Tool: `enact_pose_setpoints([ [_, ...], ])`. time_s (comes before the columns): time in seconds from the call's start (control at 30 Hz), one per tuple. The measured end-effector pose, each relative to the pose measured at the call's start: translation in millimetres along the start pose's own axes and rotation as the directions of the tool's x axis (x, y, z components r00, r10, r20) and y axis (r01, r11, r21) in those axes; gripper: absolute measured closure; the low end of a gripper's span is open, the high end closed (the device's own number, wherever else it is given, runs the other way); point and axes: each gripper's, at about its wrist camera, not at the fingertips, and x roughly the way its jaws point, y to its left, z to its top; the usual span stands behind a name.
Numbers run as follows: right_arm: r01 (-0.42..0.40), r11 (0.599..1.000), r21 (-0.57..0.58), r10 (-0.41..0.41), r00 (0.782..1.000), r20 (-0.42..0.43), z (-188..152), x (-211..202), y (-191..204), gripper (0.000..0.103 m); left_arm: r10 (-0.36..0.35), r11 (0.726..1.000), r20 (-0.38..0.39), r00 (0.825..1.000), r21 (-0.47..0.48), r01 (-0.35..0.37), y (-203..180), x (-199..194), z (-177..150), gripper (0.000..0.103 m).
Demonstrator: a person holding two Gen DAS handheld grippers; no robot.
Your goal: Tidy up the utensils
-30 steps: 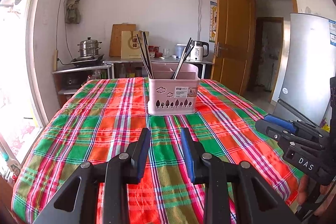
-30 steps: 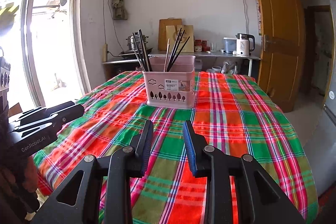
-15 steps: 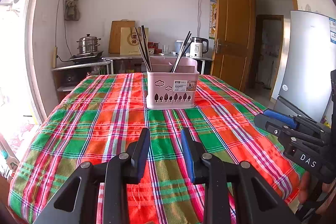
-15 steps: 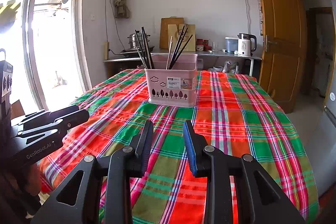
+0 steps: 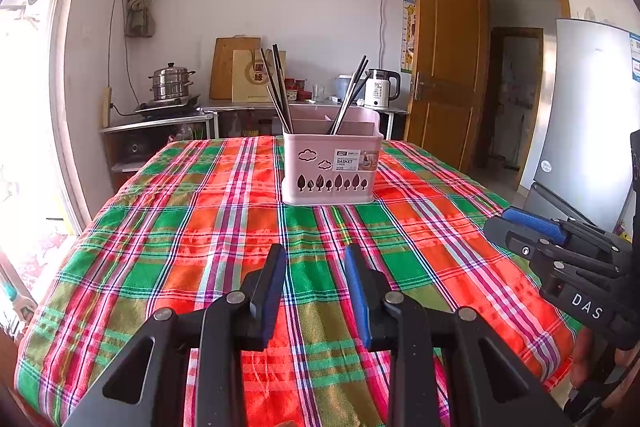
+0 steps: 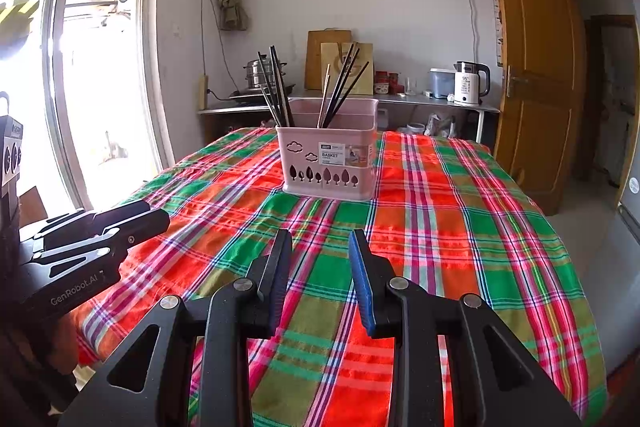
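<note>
Short of pink basket [image 5: 331,163], both tongs [image 5: 314,291] [image 6: 320,277] spread, empty; I'd approach chopsticks [image 6: 276,87] from above, pinch one bundle.

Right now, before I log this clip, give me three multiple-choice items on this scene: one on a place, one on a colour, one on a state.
1. Where do the chopsticks stand?
A. flat on the tablecloth
B. in the basket
C. on the back counter

2. What colour is the basket?
A. pink
B. blue
C. white

3. What is the left gripper doing?
A. clamped on chopsticks
C. gripping the basket rim
B. open with nothing between its fingers

Answers: 1 B, the sticks rise out of the basket's compartments. 2 A, its walls are pale pink with tree cut-outs. 3 B, only the checked tablecloth shows through the gap; the right gripper looks the same.
</note>
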Motion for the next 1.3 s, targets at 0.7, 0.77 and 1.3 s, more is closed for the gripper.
enact_pose_setpoints([
  [0.7, -0.007, 1.000, -0.001, 0.007, 1.000, -0.005, 0.4, 0.8, -0.8, 0.073, -0.001, 1.000, -0.009, 1.000, -0.009, 0.001, 0.3, 0.0, -1.8, 0.073],
  [0.77, -0.007, 1.000, -0.001, 0.007, 1.000, -0.006, 0.0, 1.2, -1.0, 0.073, -0.003, 1.000, -0.011, 1.000, -0.010, 0.003, 0.4, 0.5, -1.9, 0.073],
  [1.3, -0.010, 1.000, 0.004, 0.010, 1.000, -0.008, -0.4, 1.3, -3.2, 0.073, 0.003, 1.000, -0.013, 1.000, -0.007, -0.003, -1.5, 0.9, -2.5, 0.073],
])
